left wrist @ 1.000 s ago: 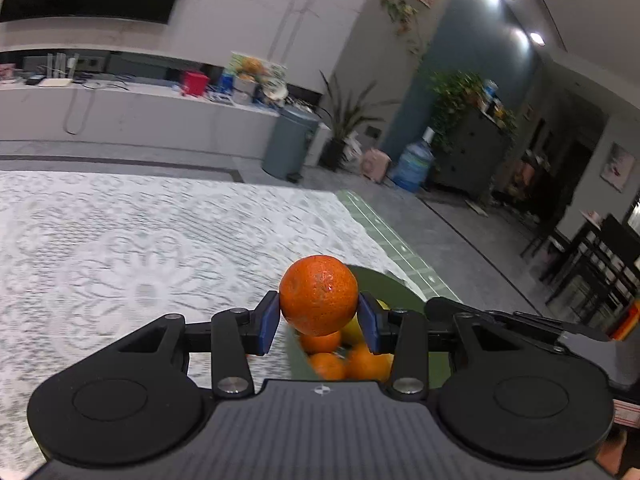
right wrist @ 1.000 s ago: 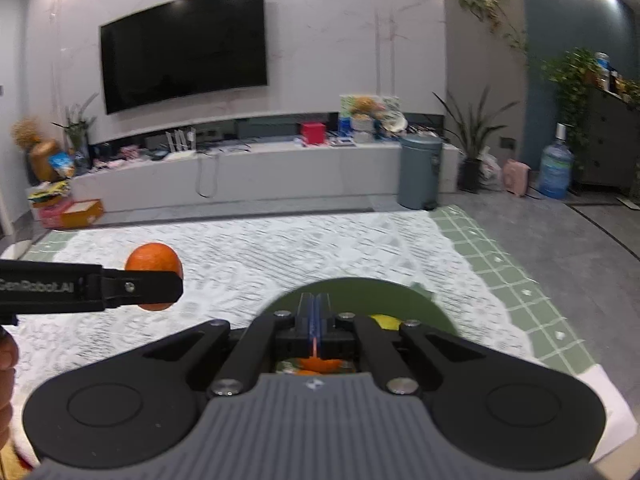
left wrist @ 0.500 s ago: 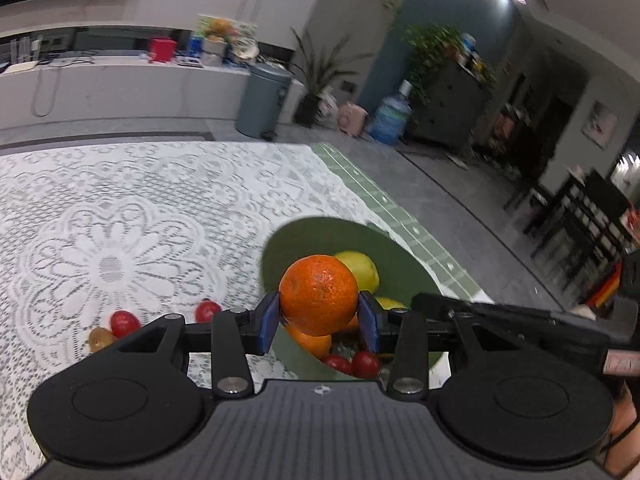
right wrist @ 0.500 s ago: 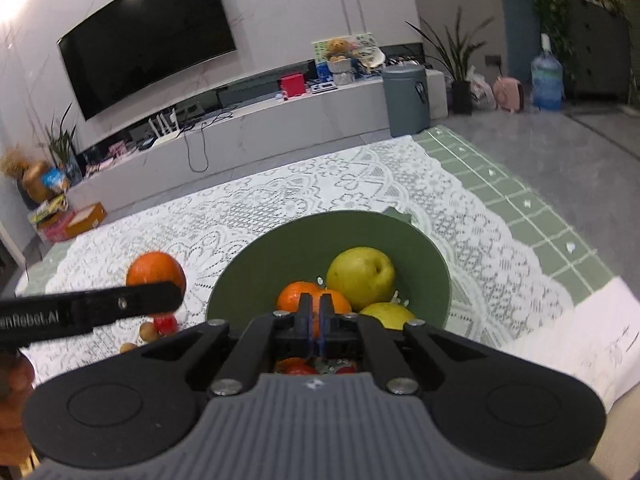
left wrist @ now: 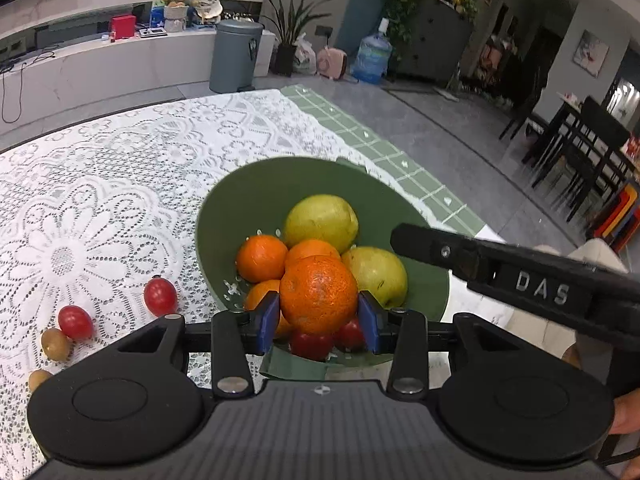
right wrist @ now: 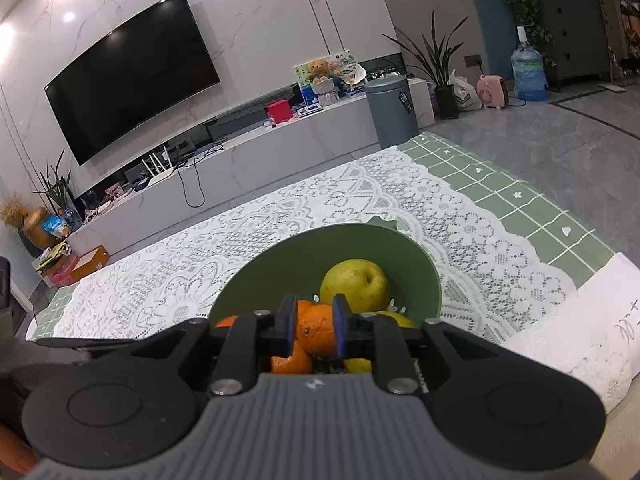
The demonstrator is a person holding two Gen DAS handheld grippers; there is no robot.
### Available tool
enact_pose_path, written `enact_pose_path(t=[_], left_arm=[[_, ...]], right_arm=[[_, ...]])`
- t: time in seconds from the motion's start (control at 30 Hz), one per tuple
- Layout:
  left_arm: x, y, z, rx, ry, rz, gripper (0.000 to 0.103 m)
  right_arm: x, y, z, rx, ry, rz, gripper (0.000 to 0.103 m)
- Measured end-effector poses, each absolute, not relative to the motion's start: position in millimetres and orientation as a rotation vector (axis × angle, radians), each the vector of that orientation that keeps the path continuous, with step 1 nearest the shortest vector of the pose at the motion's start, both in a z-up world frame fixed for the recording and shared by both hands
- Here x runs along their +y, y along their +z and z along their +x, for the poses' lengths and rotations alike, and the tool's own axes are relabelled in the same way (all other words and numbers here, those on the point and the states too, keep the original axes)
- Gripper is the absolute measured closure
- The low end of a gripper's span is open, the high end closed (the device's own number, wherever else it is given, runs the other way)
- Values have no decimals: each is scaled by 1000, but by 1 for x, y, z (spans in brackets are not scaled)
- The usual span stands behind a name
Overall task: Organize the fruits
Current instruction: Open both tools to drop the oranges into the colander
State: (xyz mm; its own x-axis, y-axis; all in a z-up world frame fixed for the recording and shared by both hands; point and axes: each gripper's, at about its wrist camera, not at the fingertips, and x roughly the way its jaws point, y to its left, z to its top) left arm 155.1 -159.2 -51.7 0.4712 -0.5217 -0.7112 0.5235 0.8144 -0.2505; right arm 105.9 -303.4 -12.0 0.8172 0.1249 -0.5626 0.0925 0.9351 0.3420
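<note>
Left gripper [left wrist: 319, 316]: blue pads clamped on an orange [left wrist: 318, 294], held over the near side of the green bowl [left wrist: 256, 196].
Right gripper [right wrist: 313, 323]: jaws opening a little; nothing clearly between them, though bowl fruit behind makes this hard to judge.
Bowl contents: pears [left wrist: 321, 217], oranges, cherry tomatoes heaped high.
Loose fruit: cherry tomatoes [left wrist: 160, 295] and small brownish fruits [left wrist: 56, 344] on the lace cloth [left wrist: 80, 200].
Risk: released onto the heap, the orange could roll off and over the rim.
Risk: the right gripper, just beside the bowl, could be bumped.

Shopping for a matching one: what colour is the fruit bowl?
Dull green bowl, clearest in the left wrist view.
</note>
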Motion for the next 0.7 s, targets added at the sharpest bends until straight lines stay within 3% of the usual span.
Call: enact_pose_path(t=[0.57, 0.6, 0.7], left_arm=[[-184, -63, 148, 899, -671, 153, 55], [-182, -62, 149, 899, -678, 147, 49], [-183, -62, 150, 903, -679, 135, 47]], right_arm=[[-309, -19, 113, 641, -3, 408, 79], [-309, -19, 113, 642, -4, 408, 77], [-309, -20, 113, 641, -8, 406, 75]])
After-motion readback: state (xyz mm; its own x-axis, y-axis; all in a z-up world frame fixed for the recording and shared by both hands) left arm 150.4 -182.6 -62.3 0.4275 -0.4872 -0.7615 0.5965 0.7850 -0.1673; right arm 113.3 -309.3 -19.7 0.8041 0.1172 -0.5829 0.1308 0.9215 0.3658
